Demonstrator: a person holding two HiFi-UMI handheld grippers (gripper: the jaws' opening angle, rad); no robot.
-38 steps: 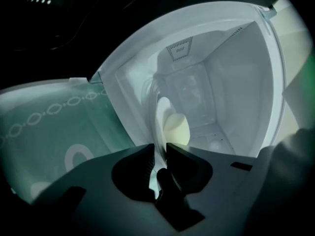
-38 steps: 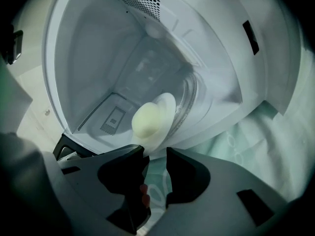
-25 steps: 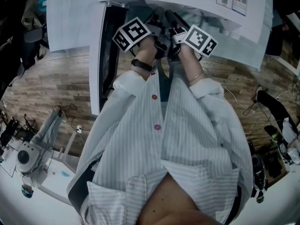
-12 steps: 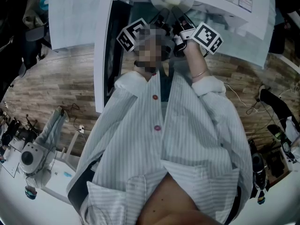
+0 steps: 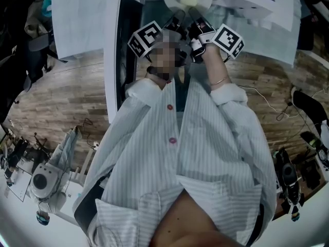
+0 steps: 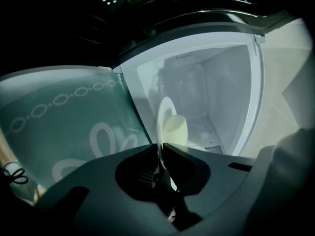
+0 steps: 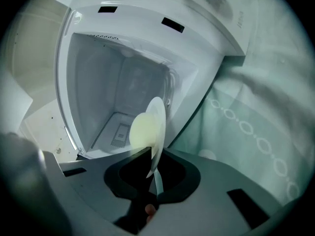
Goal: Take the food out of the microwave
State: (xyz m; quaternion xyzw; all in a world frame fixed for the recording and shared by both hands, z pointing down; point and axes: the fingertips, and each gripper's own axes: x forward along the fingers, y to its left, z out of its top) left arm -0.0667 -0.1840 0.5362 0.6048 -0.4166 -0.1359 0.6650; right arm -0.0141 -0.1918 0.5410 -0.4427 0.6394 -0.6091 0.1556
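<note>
A ring-patterned cloth (image 7: 256,132) drapes above the wood-plank floor (image 5: 56,96).

The white microwave (image 7: 98,82) has a smooth, softly glossy cavity that looks like painted metal. The round white plate (image 7: 160,111) looks glazed and shiny, like ceramic. The pale yellow domed food (image 7: 141,131) on it is smooth and matt. The teal cloth with printed white rings (image 7: 256,127) is matt. The brown plank floor (image 5: 61,96) shows grainy wood. The pale striped shirt (image 5: 205,153) is thin woven cloth.

The jaws of the right gripper (image 7: 152,156) have just been closing onto the rim of the plate (image 7: 158,119).
</note>
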